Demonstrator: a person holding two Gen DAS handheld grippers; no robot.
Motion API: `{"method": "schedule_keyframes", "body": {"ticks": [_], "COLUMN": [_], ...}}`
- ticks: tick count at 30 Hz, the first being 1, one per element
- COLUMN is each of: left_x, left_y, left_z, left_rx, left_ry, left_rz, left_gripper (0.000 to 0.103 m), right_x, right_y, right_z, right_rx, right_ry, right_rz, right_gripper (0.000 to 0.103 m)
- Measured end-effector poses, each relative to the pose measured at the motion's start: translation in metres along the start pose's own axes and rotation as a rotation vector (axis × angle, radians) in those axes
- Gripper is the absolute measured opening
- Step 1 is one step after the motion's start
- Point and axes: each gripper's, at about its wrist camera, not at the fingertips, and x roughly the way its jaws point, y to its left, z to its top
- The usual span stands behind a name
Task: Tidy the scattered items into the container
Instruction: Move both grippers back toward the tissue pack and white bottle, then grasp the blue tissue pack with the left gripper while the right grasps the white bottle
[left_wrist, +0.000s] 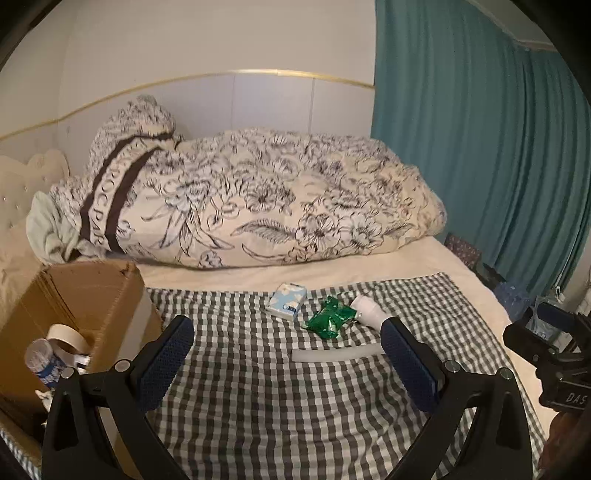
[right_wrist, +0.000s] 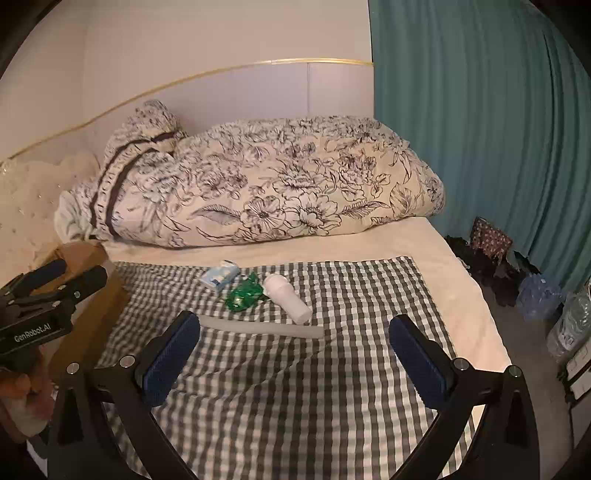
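On the checked cloth (left_wrist: 258, 369) lie a tissue pack (left_wrist: 287, 301), a green packet (left_wrist: 328, 317), a white bottle (left_wrist: 367, 310) on its side and a white strip (left_wrist: 336, 353). They also show in the right wrist view: the tissue pack (right_wrist: 220, 275), green packet (right_wrist: 243, 293), bottle (right_wrist: 286, 293) and strip (right_wrist: 258, 326). A cardboard box (left_wrist: 85, 295) stands at the left, holding a tape roll (left_wrist: 68, 338) and a plastic bottle (left_wrist: 44, 360). My left gripper (left_wrist: 286, 347) is open and empty before the items. My right gripper (right_wrist: 293, 339) is open and empty near the strip.
A rolled floral duvet (left_wrist: 258, 195) lies across the bed behind the cloth. A teal curtain (right_wrist: 480, 110) hangs at the right. Bags and water bottles (right_wrist: 535, 295) sit on the floor beside the bed. The bed's right edge drops off past the cloth.
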Motion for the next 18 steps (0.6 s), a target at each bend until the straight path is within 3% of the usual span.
{"method": "schedule_keyframes", "body": {"ticks": [4, 9, 18], "left_x": [0.033, 0.080, 0.168], "left_y": [0.001, 0.017, 0.022], "left_z": [-0.001, -0.006, -0.019], "left_rx": [0.000, -0.071, -0.011], "left_ry": [0.038, 0.093, 0.177], "left_rz": [0.010, -0.041, -0.007], "left_gripper": [0.103, 0.103, 0.103], "right_x": [0.037, 0.093, 0.174], "right_y": [-0.006, -0.015, -0.016], "right_z": [0.003, 0.002, -0.008], "right_rx": [-0.001, -0.023, -0.098], "right_ry": [0.041, 0.112, 0.206], "right_rz": [-0.012, -0.036, -0.005], "right_gripper": [0.103, 0.103, 0.103]}}
